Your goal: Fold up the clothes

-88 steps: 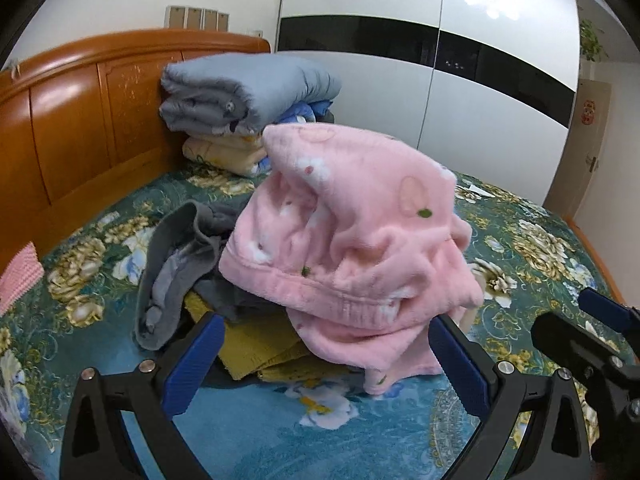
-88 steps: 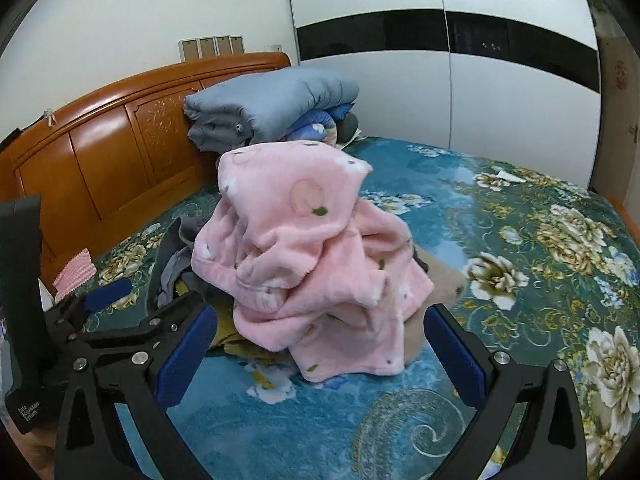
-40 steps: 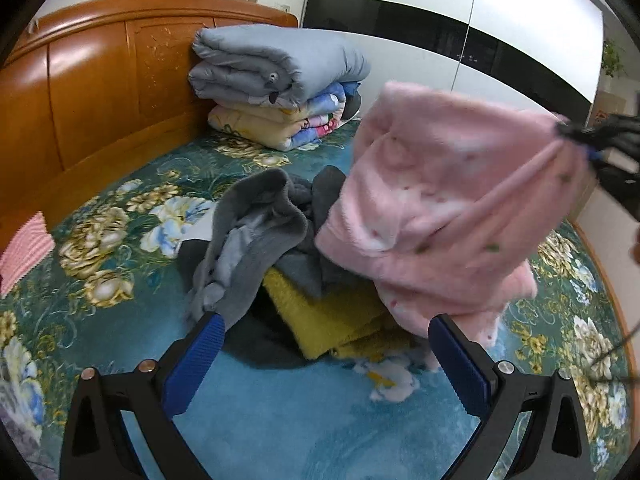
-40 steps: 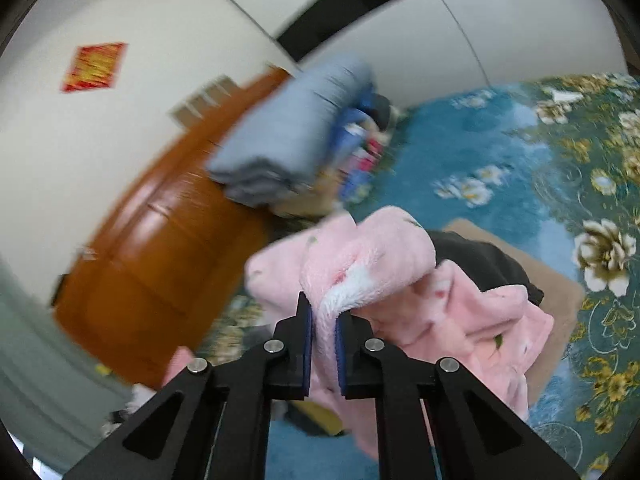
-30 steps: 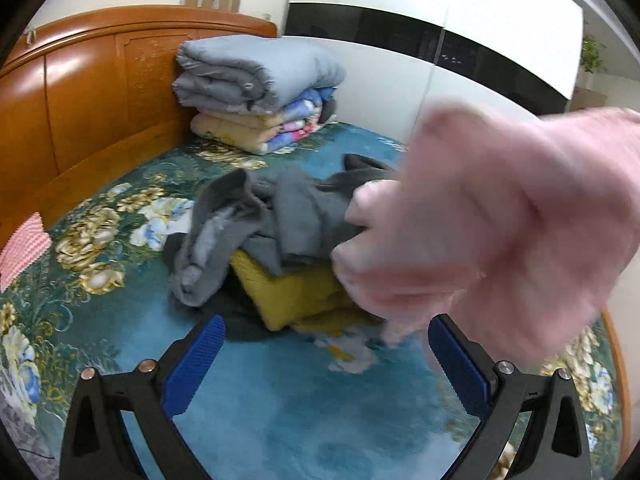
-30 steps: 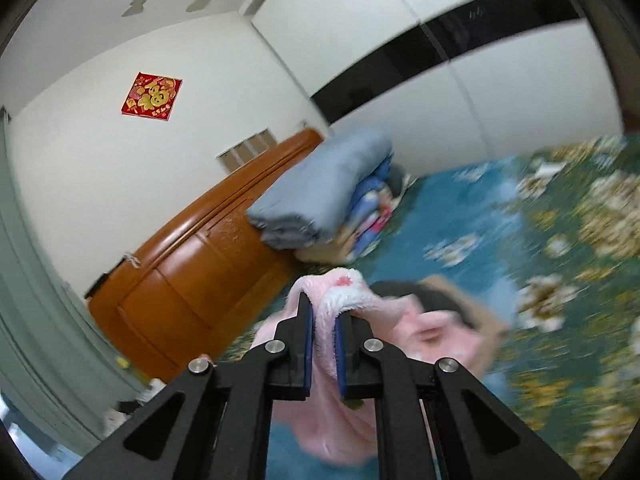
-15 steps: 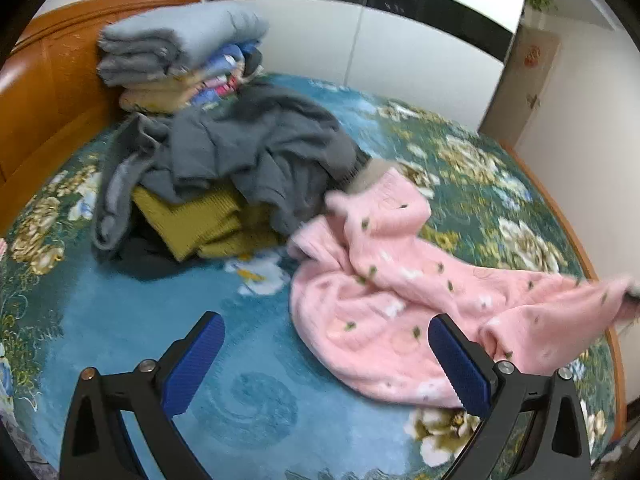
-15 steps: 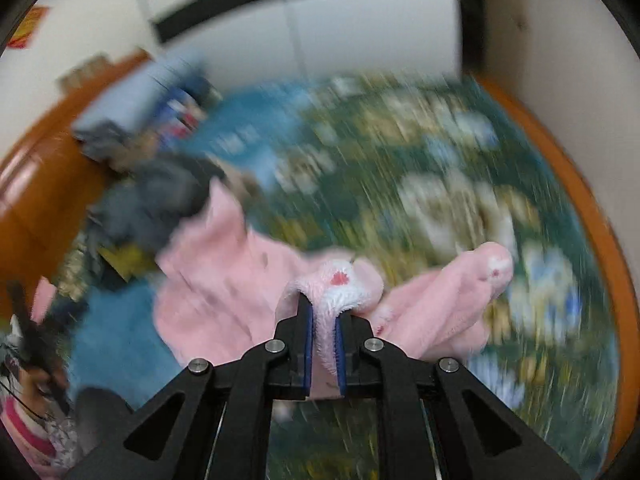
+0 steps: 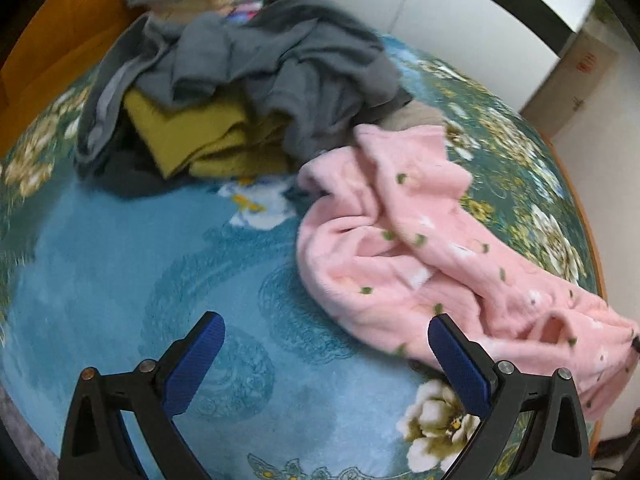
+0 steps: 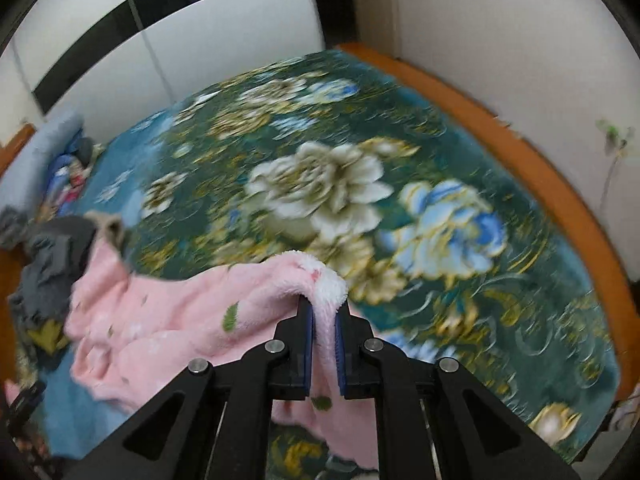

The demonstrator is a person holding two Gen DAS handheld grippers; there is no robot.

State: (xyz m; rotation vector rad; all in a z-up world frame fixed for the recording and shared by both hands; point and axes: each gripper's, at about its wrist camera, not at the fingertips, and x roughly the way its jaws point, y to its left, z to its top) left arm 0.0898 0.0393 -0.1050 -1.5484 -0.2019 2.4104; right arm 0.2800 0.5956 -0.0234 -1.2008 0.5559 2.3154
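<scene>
A fluffy pink garment [image 9: 404,248] with small green dots lies stretched and crumpled on the floral bedspread, right of centre in the left wrist view. My right gripper [image 10: 323,322] is shut on one edge of the pink garment [image 10: 168,320], which trails off to the left. My left gripper [image 9: 326,344] is open and empty, low over the blue part of the bedspread, with its right finger [image 9: 460,360] beside the garment's near edge.
A heap of grey [image 9: 256,52] and mustard-yellow clothes [image 9: 192,132] sits behind the pink garment. Folded quilts [image 10: 44,160] are stacked by the wooden headboard. The bed's orange wooden edge [image 10: 540,168] and a white wall run along the right.
My right gripper has lifted the pink garment off the heap and pulled it out to the right across the bed. My left gripper stayed open and tilted down toward the bedspread.
</scene>
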